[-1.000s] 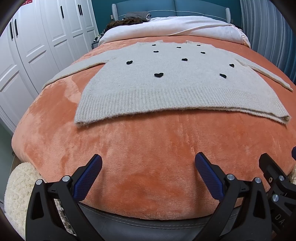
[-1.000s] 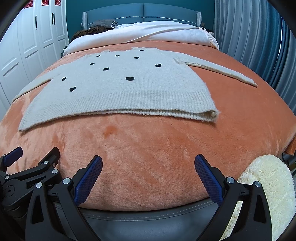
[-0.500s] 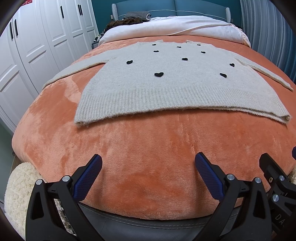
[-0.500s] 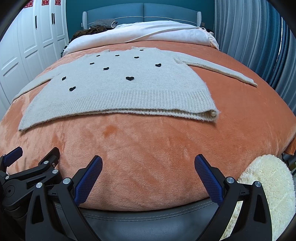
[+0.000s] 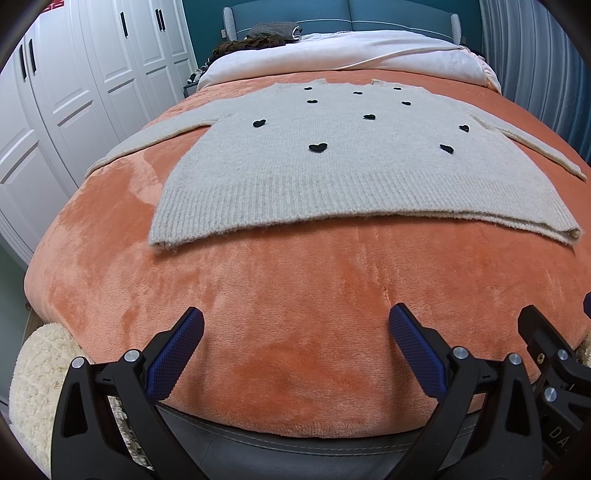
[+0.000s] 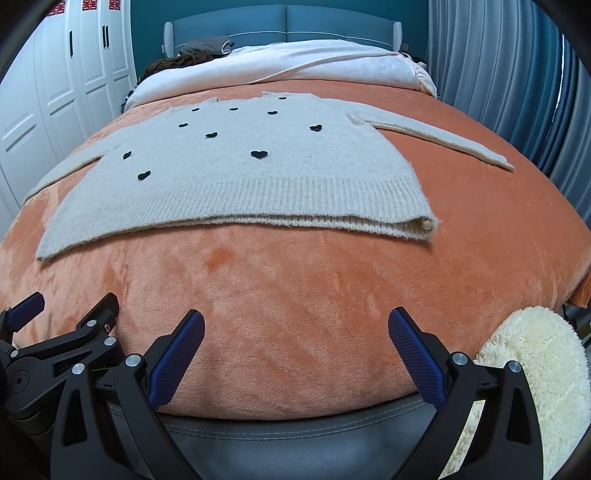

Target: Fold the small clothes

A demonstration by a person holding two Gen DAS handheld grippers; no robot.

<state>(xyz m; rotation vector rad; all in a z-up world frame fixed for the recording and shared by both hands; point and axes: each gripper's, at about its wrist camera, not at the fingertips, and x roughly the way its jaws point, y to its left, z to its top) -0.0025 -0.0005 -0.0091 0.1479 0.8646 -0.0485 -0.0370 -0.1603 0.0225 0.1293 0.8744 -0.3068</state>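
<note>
Cream sweater with little black hearts lies flat on the orange blanket, both sleeves spread out toward 9 and 3 o'clock, ribbed hem nearest. Left gripper hovers at 6 o'clock, fingers wide apart, holding nothing, well short of the hem. Right gripper sits just beside it, equally wide and empty. White wardrobe at 10 o'clock.

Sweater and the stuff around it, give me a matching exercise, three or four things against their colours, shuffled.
Things:
1. sweater
2. blanket
3. wardrobe doors
4. headboard

Colours:
A. teal blue
B. orange
C. beige with black hearts
D. white

Pairs: 1-C, 2-B, 3-D, 4-A
</note>
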